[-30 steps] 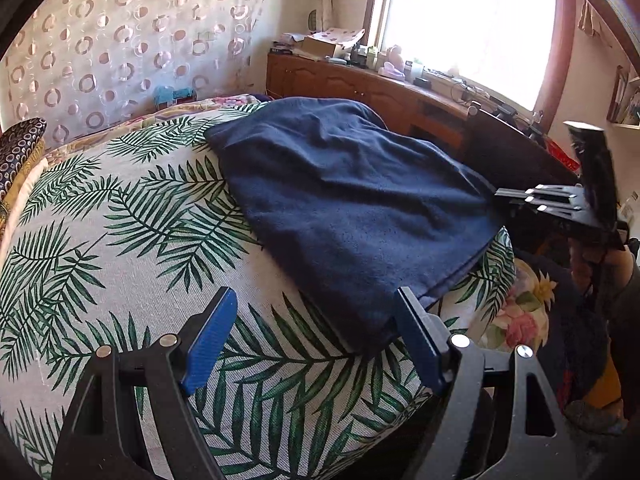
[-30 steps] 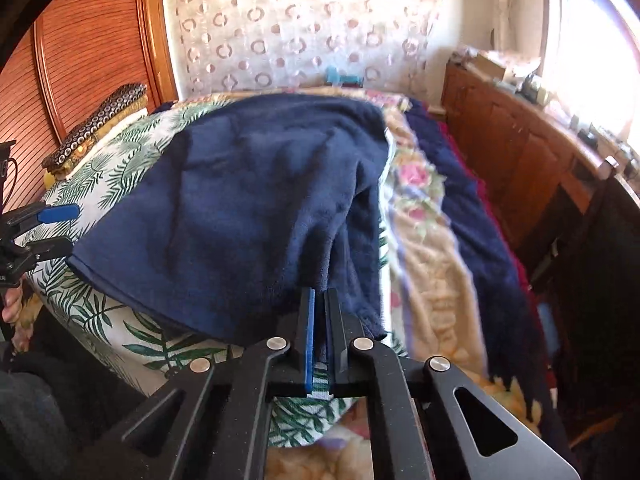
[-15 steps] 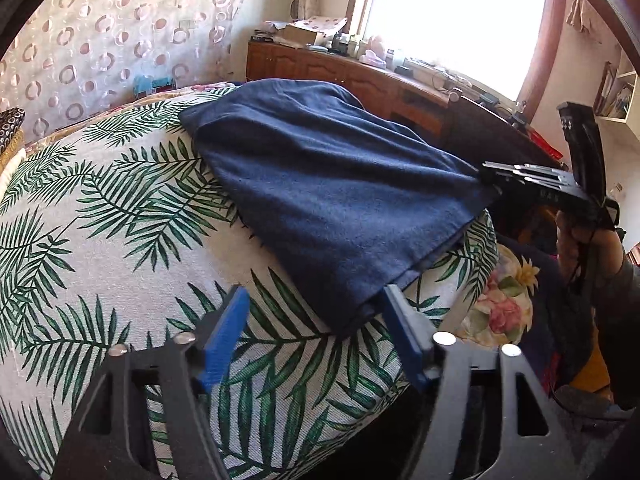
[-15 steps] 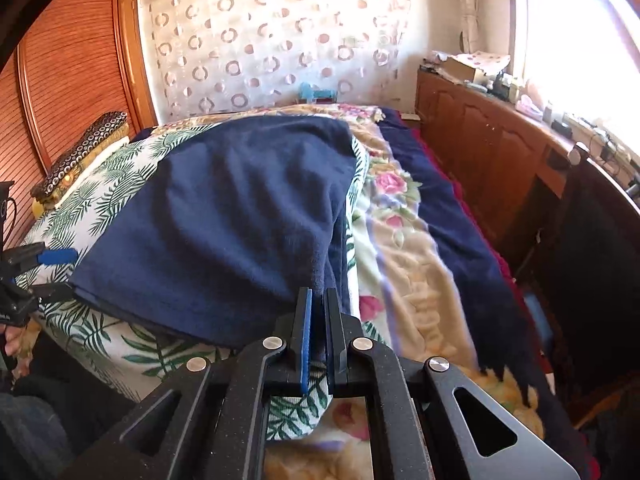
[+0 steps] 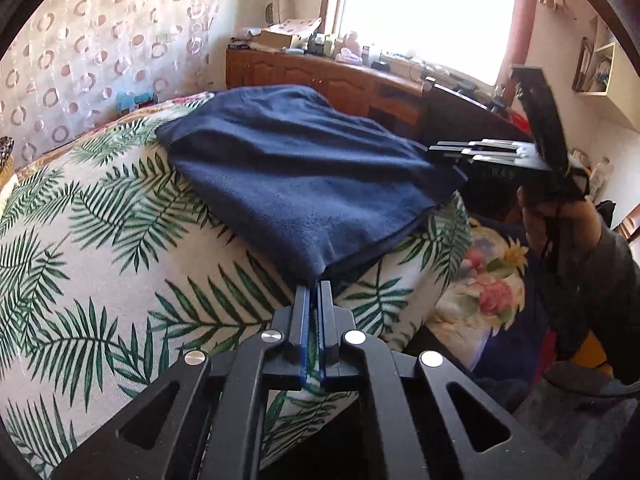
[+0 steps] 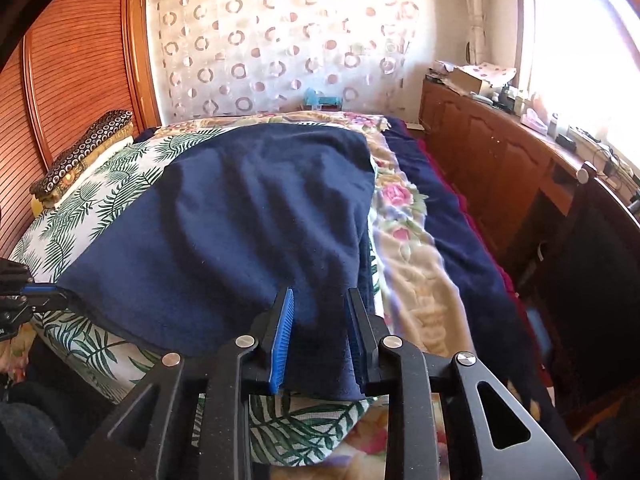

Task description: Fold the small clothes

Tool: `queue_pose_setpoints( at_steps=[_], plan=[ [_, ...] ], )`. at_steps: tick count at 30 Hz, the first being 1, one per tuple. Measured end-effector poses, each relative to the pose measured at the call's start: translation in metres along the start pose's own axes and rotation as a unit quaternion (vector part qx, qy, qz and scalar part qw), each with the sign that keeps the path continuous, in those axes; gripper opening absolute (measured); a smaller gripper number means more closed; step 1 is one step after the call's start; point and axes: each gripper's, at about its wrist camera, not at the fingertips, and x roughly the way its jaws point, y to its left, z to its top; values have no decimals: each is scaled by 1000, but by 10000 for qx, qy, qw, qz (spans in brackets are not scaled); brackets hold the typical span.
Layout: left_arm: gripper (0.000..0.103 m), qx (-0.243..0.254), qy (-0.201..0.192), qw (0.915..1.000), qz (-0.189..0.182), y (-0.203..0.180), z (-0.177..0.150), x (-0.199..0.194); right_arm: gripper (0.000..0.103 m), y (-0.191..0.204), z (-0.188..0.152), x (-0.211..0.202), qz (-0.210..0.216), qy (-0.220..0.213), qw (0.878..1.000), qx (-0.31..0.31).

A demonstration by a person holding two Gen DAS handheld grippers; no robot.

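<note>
A dark blue cloth (image 5: 296, 184) lay spread on the leaf-print bed cover (image 5: 100, 240). The left gripper (image 5: 315, 292) was shut tight on the cloth's near corner. The right gripper (image 6: 320, 312) was opening, its blue pads (image 6: 282, 340) apart, with the cloth's other near corner loose between them.

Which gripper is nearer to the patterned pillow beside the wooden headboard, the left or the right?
Left. The left gripper pinches the navy cloth at its corner on the side of the patterned pillow; the right gripper, jaws opening around the opposite corner, is farther away.
</note>
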Motion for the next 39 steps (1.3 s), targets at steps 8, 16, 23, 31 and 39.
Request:
queue_pose_setpoints(
  at_steps=[8, 16, 23, 31, 39],
  plan=[
    [15, -66, -11, 9998, 194, 4, 1, 3, 28, 4, 1, -5, 133, -60, 9998, -100],
    [30, -122, 144, 9997, 176, 5, 3, 21, 44, 17, -2, -4, 329, -31, 9988, -358],
    [6, 78, 15, 10000, 37, -1, 15, 16, 51, 26, -5, -10, 617, -48, 9966, -535],
    [5, 177, -579, 9982, -26, -4, 62, -17, 66, 36, -6, -16, 1050, -178, 9898, -942],
    [5, 163, -786, 9968, -31, -4, 83, -23, 68, 32, -7, 6, 855, 51, 9873, -1337]
  ],
)
